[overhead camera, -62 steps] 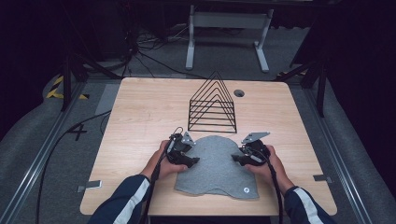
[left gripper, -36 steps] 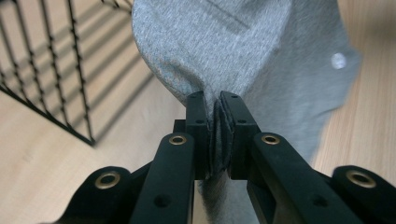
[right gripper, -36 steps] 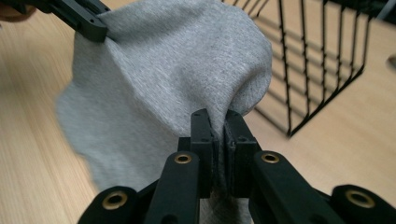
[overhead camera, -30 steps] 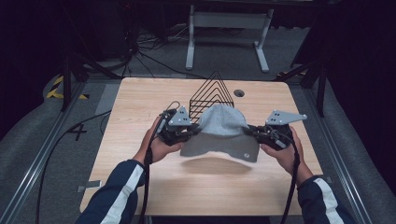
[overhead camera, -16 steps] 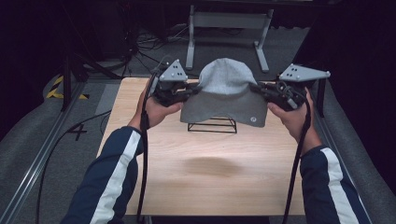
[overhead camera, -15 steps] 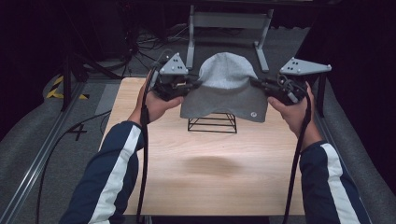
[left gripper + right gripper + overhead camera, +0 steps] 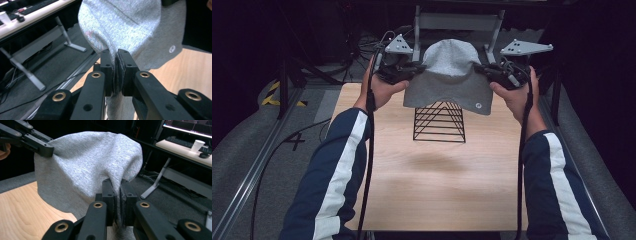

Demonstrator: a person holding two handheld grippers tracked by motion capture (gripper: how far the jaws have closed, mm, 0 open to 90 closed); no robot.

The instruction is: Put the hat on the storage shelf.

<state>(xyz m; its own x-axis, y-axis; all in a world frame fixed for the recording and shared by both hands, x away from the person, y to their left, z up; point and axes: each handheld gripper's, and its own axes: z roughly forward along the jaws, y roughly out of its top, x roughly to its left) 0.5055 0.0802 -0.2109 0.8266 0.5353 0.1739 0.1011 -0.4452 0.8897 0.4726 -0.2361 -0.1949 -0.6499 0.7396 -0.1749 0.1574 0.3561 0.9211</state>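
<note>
Grippers first: the left gripper [image 7: 115, 53] has its two black jaws pressed together on a fold of the grey cloth [image 7: 122, 22], with fabric squeezed in the narrow slot between them and more hanging down below. In the right gripper view, the right gripper [image 7: 117, 183] pinches another edge of the same grey cloth [image 7: 85, 167] in the same way, and the left gripper [image 7: 42, 150] shows farther off at the upper left, clamped on the opposite edge.

From the high view, the left gripper [image 7: 414, 70] and right gripper [image 7: 484, 70] hold the grey cloth [image 7: 447, 75] stretched between them in the air, domed at the top and drooping at its lower hem, where a small round white mark sits near the right corner. It hangs above the far part of the wooden tabletop [image 7: 437, 175], over the black wire rack [image 7: 439, 122], whose top is hidden behind the hem. Striped sleeves enter from the bottom. A metal stand [image 7: 457, 22] rises beyond the tabletop.
</note>
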